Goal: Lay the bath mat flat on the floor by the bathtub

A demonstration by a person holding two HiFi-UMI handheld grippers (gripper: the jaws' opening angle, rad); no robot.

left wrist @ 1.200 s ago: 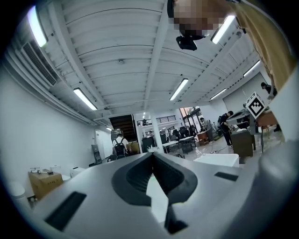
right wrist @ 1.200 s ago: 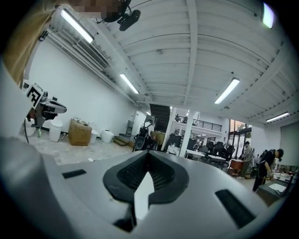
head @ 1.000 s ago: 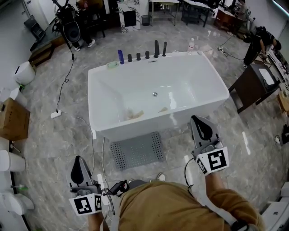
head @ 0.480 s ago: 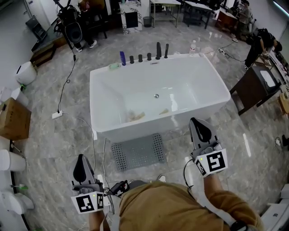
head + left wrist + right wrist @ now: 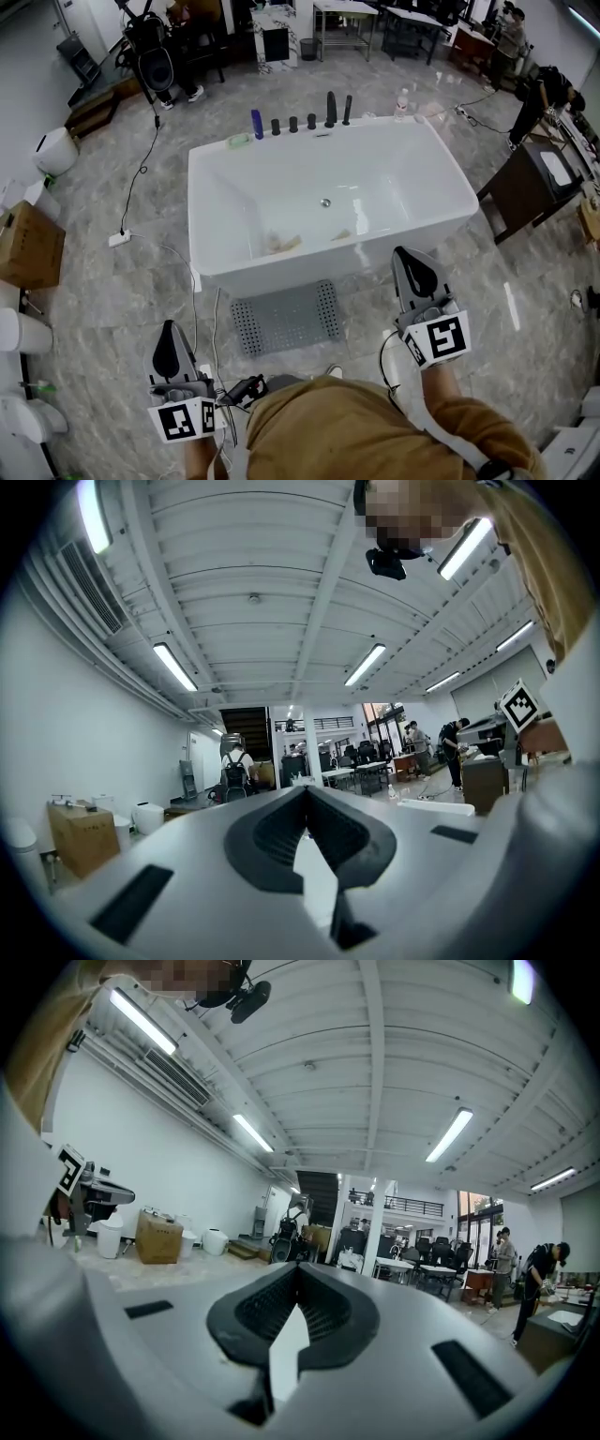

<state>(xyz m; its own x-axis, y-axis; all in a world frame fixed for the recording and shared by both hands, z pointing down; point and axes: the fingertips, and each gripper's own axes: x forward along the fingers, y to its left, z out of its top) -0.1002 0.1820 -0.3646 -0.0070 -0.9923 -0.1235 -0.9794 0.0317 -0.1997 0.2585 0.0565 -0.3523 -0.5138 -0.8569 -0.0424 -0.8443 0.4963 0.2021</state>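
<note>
A grey perforated bath mat (image 5: pixel 286 316) lies flat on the marble floor against the near side of the white bathtub (image 5: pixel 330 192). My left gripper (image 5: pixel 167 345) is held low at the left, beside my body, apart from the mat, jaws shut with nothing in them. At the right, my right gripper (image 5: pixel 413 262) hangs above the floor to the right of the mat, also shut and empty. Both gripper views look level across the room, each showing closed jaws (image 5: pixel 305 803) (image 5: pixel 295 1283); the mat and tub edge are not in them.
Dark taps and bottles (image 5: pixel 300 120) line the tub's far rim. A white cable (image 5: pixel 194 300) runs over the floor left of the mat. A cardboard box (image 5: pixel 26 246) and white toilets (image 5: pixel 23 333) stand at the left, a dark cabinet (image 5: pixel 530 178) at the right. People stand far back.
The left gripper has dropped slightly lower and nearer my body. The right gripper has barely shifted. The mat has not moved.
</note>
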